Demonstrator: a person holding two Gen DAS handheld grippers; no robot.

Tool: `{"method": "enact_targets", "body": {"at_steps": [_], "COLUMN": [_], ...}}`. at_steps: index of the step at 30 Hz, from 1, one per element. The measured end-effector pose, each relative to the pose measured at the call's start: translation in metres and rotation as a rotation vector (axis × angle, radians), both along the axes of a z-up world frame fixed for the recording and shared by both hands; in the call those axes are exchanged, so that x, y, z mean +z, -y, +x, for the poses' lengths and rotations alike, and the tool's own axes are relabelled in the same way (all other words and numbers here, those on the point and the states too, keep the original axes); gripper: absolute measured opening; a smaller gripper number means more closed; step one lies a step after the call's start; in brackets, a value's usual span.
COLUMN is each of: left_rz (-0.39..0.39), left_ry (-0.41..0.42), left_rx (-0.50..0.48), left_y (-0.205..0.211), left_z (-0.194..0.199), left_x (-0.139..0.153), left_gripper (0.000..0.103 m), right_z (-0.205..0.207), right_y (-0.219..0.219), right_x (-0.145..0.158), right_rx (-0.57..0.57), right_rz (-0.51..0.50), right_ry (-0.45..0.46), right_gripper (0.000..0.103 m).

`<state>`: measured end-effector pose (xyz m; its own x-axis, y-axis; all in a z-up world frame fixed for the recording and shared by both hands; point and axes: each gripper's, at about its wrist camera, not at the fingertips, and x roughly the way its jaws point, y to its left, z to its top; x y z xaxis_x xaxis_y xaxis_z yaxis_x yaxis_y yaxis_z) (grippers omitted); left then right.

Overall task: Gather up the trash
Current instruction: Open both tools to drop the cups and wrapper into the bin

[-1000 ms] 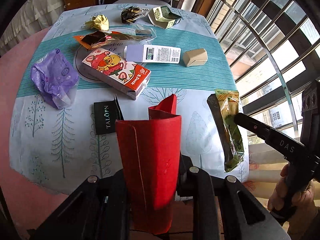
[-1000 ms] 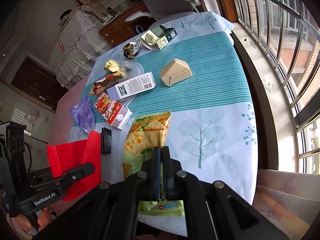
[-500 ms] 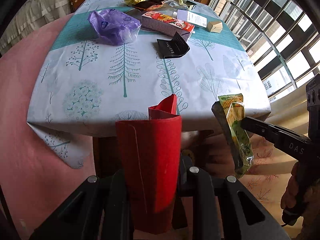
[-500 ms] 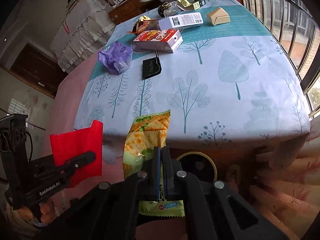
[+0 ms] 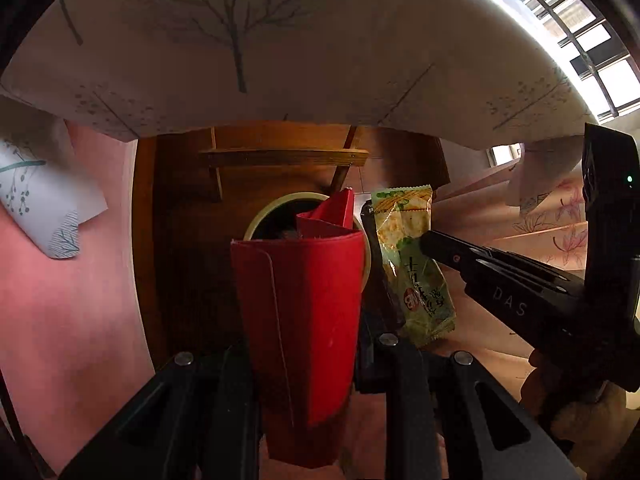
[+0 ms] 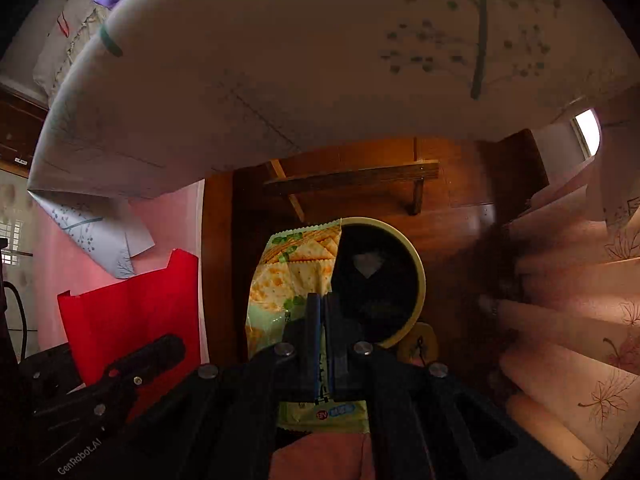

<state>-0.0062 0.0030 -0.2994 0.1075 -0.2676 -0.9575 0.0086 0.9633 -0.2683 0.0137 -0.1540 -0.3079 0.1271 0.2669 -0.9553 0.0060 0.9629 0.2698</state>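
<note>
Both hand-held grippers clamped, left on red packet, right on cracker wrapper — centre each over the bin before releasing.

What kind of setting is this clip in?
Probably a home dining corner: a tree-print tablecloth hangs over a wooden table, a round bin stands beneath, and a barred window is alongside.

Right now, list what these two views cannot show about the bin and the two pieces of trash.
- Bin: the right wrist view shows a dark inside, contents unreadable; the cracker wrapper covers its left rim.
- Bin, left wrist view: the red paper sleeve hides most of the opening.
- Wrapper's lower print: hidden behind the right gripper.
- Tabletop: hidden by the hanging tablecloth.
</note>
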Motion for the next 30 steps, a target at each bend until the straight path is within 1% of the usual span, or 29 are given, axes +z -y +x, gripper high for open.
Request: {"method": "enact_targets", "body": {"at_steps": [4, 6, 7, 9, 10, 11, 12, 13, 14, 15, 17, 18, 19, 20, 22, 25, 28, 30], "left_rz": [0.009, 0.026, 0.035, 0.04, 0.027, 0.032, 0.035, 0.038, 0.047, 0.059, 0.082, 0.093, 0.101, 0.111, 0.137, 0.151, 0.154, 0.15], "left_ry": [-0.025, -0.027, -0.032, -0.048, -0.066, -0.078, -0.077, -0.069, -0.059, -0.051, -0.034, -0.029, -0.025, -0.022, -0.021, -0.027, -0.027, -0.021], "left_rx": [0.021, 0.017, 0.017, 0.028, 0.033, 0.046, 0.063, 0.078, 0.092, 0.103, 0.12, 0.128, 0.132, 0.134, 0.13, 0.126, 0.132, 0.139], "left_y": [0.007, 0.01, 0.013, 0.013, 0.012, 0.011, 0.007, 0.004, 0.002, 0.0, -0.004, -0.006, -0.008, -0.006, -0.007, -0.012, -0.016, -0.018], "left_z": [0.006, 0.009, 0.01, 0.01, 0.011, 0.011, 0.012, 0.012, 0.012, 0.01, 0.008, 0.007, 0.006, 0.006, 0.007, 0.007, 0.004, 0.002], "left_x": [-0.077, -0.111, -0.126, -0.153, -0.164, -0.174, -0.18, -0.185, -0.188, -0.19, -0.191, -0.19, -0.189, -0.186, -0.181, -0.167, -0.141, -0.119], "left_gripper": [0.019, 0.022, 0.026, 0.038, 0.055, 0.065, 0.07, 0.078, 0.084, 0.087, 0.099, 0.101, 0.102, 0.102, 0.102, 0.102, 0.102, 0.102], "right_z": [0.002, 0.001, 0.0, -0.004, -0.004, -0.003, -0.001, 0.001, 0.002, 0.002, 0.003, 0.004, 0.006, 0.008, 0.01, 0.012, 0.011, 0.008], "right_y": [0.006, 0.008, 0.01, 0.011, 0.012, 0.012, 0.016, 0.018, 0.02, 0.02, 0.022, 0.023, 0.024, 0.025, 0.025, 0.028, 0.029, 0.03], "right_x": [-0.087, -0.129, -0.149, -0.181, -0.193, -0.203, -0.21, -0.216, -0.222, -0.224, -0.228, -0.228, -0.228, -0.227, -0.222, -0.208, -0.185, -0.163], "right_rx": [-0.035, -0.049, -0.057, -0.068, -0.071, -0.077, -0.09, -0.101, -0.109, -0.113, -0.113, -0.112, -0.114, -0.116, -0.121, -0.119, -0.102, -0.088], "right_rz": [-0.017, -0.015, -0.012, 0.003, 0.009, 0.018, 0.031, 0.043, 0.053, 0.057, 0.058, 0.058, 0.058, 0.059, 0.06, 0.063, 0.069, 0.074], "right_ry": [-0.052, -0.089, -0.109, -0.145, -0.158, -0.165, -0.171, -0.178, -0.185, -0.186, -0.192, -0.197, -0.199, -0.199, -0.198, -0.193, -0.188, -0.184], "right_gripper": [0.002, 0.002, 0.002, 0.004, 0.005, 0.005, 0.005, 0.006, 0.007, 0.009, 0.02, 0.034, 0.046, 0.049, 0.05, 0.05, 0.05, 0.05]}}
